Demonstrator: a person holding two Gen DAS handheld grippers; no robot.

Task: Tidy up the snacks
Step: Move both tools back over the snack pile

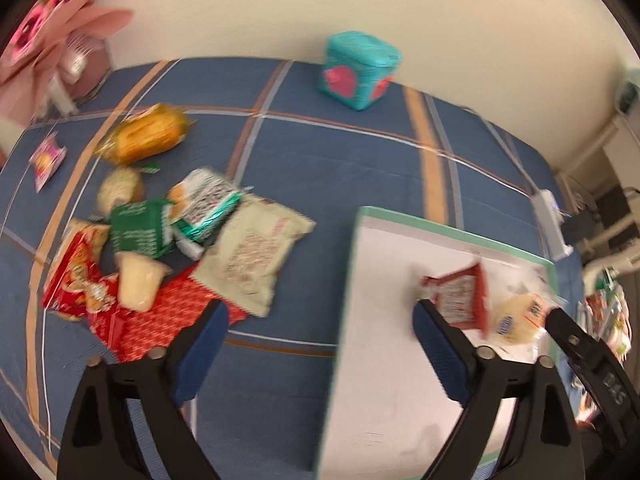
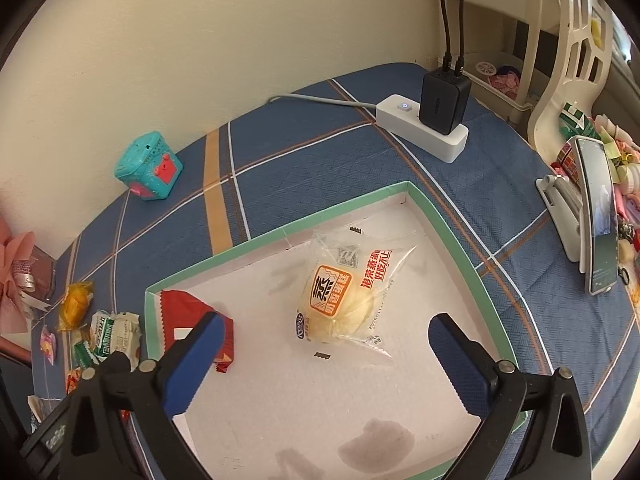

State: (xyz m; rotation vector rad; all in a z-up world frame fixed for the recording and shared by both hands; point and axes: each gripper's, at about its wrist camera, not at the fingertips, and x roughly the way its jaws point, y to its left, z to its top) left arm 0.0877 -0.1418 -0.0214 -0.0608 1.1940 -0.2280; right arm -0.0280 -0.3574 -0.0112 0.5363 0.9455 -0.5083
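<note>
The white box [image 2: 352, 420] with its green rim lies on the blue plaid surface [image 2: 320, 148]. Inside it, near the middle, rests a clear-wrapped bun [image 2: 340, 300]; a red snack packet [image 2: 188, 312] lies against the box's left wall.

The right gripper [image 2: 324, 344] hangs over the box with its blue-padded fingers [image 2: 192, 364] spread wide, nothing between them; the bun sits just beyond them, untouched. The left gripper [image 1: 320, 332] is likewise wide open and empty, straddling the box's left rim, one finger over the surface and the other over the box near the red packet.

Left of the box is a loose pile of snacks [image 1: 172, 248]: red bags, a cream pouch, green-and-white wrappers and an orange-wrapped cake at its far end. A small pink packet [image 1: 47, 160] lies apart, farther left.

Beyond the box, a teal cube-shaped tin [image 2: 148, 168] stands by the wall. A white power strip [image 2: 424, 130] with a black charger [image 2: 444, 102] plugged in sits past the box's far corner. To the box's right, a phone on a stand [image 2: 600, 216] stands upright.
</note>
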